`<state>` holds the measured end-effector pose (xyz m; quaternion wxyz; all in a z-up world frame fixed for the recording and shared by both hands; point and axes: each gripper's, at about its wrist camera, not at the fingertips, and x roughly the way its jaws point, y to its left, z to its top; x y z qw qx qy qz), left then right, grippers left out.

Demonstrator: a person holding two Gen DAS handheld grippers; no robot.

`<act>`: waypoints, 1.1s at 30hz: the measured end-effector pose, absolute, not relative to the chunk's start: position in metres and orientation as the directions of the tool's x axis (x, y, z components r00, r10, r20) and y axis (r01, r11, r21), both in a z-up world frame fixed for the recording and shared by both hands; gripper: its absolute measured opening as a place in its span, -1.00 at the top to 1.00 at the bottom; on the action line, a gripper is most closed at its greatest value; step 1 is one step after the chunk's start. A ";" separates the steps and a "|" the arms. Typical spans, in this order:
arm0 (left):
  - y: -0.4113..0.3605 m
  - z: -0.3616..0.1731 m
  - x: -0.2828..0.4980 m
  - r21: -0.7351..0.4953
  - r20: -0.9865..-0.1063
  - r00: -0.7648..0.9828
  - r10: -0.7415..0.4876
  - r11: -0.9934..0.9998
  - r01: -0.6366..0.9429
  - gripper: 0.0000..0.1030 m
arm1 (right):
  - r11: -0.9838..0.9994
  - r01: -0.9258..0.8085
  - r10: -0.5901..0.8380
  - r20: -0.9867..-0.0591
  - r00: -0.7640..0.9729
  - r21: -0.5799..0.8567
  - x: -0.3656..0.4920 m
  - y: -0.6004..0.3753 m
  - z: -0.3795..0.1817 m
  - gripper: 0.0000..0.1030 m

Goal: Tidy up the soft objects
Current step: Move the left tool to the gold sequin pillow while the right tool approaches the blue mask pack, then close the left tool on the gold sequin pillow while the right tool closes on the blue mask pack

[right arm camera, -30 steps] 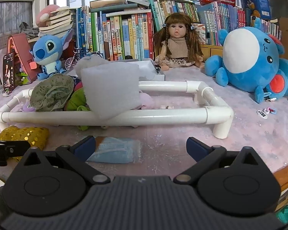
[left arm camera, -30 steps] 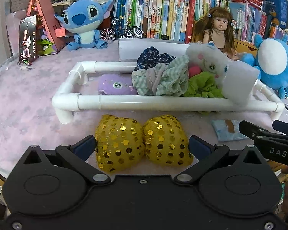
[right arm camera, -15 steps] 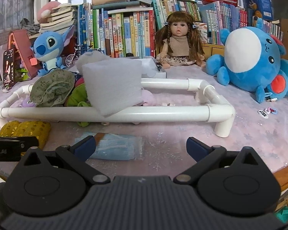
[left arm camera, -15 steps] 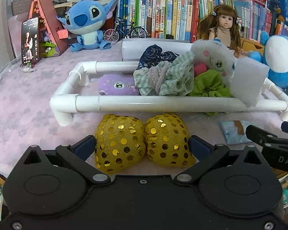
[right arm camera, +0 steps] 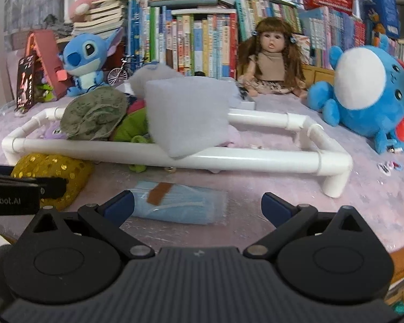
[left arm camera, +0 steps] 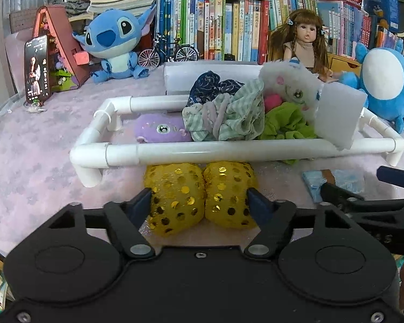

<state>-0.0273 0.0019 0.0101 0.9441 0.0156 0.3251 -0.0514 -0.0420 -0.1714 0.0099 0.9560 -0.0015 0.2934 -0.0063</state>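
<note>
Left tongs (left arm camera: 199, 202): jaws have just been closing, and the blue pads now press both flanks of the gold sequin pillow (left arm camera: 199, 193). Pillow sits squarely between the pads, its two lobes squeezed together, resting on the pink tabletop (left arm camera: 35, 177) just in front of the white pipe frame's (left arm camera: 202, 152) near rail. From the right wrist view the same pillow (right arm camera: 51, 172) shows at the frame's near-left corner, with the left tongs' arm across it.

Right tongs (right arm camera: 198, 204): jaws spread wide, gripping nothing. The blue packet (right arm camera: 180, 204) with a brown strip lies flat on the tabletop in front of the frame's near rail, partly between the pads but offset toward the left pad; whether that pad touches it I can't tell. Right pad is well clear of it.

Inside the frame: purple plush (left arm camera: 161, 132) at the left end, a heap of striped and dark fabric (left arm camera: 229, 113) mid-frame, green cloth (left arm camera: 285, 123) next to it, a white plush (left arm camera: 288, 86) on top, and a white foam block (left arm camera: 339, 115) leaning over the near rail toward the frame's right end. Right half of the frame is mostly bare.
</note>
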 end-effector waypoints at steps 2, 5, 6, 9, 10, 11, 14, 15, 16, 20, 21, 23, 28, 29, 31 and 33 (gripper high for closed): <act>0.002 0.012 -0.030 0.003 -0.610 0.788 -0.085 0.994 0.110 -0.23 | 1.000 -0.001 -0.015 -0.560 0.829 -0.027 -0.040 -0.166 0.009 -1.00; 0.003 0.014 -0.032 0.006 -0.603 0.793 -0.085 0.994 0.112 -0.15 | 0.999 -0.013 -0.012 -0.563 0.827 -0.040 -0.037 -0.159 0.007 -1.00; 0.003 0.015 -0.033 0.005 -0.602 0.794 -0.086 0.994 0.112 -0.13 | 0.999 -0.015 -0.011 -0.564 0.826 -0.041 -0.035 -0.157 0.006 -1.00; 0.005 0.016 -0.035 -0.003 -0.600 0.795 -0.090 0.994 0.111 -0.08 | 0.999 -0.013 -0.016 -0.564 0.826 -0.048 -0.033 -0.152 0.004 -1.00; 0.005 0.017 -0.036 -0.004 -0.600 0.795 -0.091 0.994 0.111 -0.06 | 0.999 -0.009 -0.017 -0.566 0.824 -0.045 -0.033 -0.150 0.003 -1.00; 0.005 0.018 -0.037 -0.005 -0.599 0.796 -0.091 0.994 0.111 -0.04 | 0.999 -0.006 -0.017 -0.569 0.822 -0.038 -0.032 -0.149 0.003 -1.00; 0.006 0.020 -0.040 -0.004 -0.594 0.799 -0.092 0.994 0.112 0.00 | 1.000 0.007 -0.016 -0.577 0.817 -0.019 -0.031 -0.149 0.000 -1.00; 0.007 0.021 -0.041 -0.005 -0.593 0.800 -0.094 0.994 0.113 0.01 | 1.000 0.012 -0.017 -0.579 0.815 -0.014 -0.031 -0.149 0.000 -0.99; 0.008 0.022 -0.042 -0.007 -0.592 0.800 -0.095 0.994 0.113 0.03 | 1.000 0.015 -0.016 -0.578 0.816 -0.006 -0.032 -0.149 0.000 -0.93; 0.008 0.024 -0.044 -0.003 -0.588 0.803 -0.096 0.993 0.117 0.02 | 1.000 0.013 -0.002 -0.574 0.819 0.014 -0.034 -0.150 0.002 -0.73; 0.008 0.023 -0.045 0.005 -0.587 0.804 -0.094 0.993 0.119 -0.02 | 1.000 0.011 0.001 -0.575 0.818 0.018 -0.034 -0.150 0.003 -0.71; 0.006 0.021 -0.046 0.017 -0.575 0.814 -0.077 0.994 0.106 -0.35 | 1.000 0.006 0.012 -0.578 0.816 0.029 -0.035 -0.151 0.003 -0.69; 0.000 0.017 -0.044 0.063 -0.552 0.833 -0.040 0.994 0.089 -0.65 | 1.000 0.006 0.012 -0.576 0.817 0.029 -0.036 -0.151 0.003 -0.69; -0.001 0.016 -0.043 0.070 -0.553 0.832 -0.035 0.994 0.089 -0.71 | 0.999 0.008 0.011 -0.575 0.818 0.031 -0.036 -0.151 0.003 -0.69; -0.001 0.014 -0.039 0.065 -0.562 0.826 -0.033 0.994 0.084 -0.74 | 0.999 0.009 0.012 -0.574 0.819 0.034 -0.036 -0.151 0.003 -0.69; 0.001 0.011 -0.035 0.040 -0.571 0.820 -0.037 0.996 0.073 -0.81 | 0.999 0.012 0.012 -0.572 0.820 0.038 -0.036 -0.152 0.004 -0.69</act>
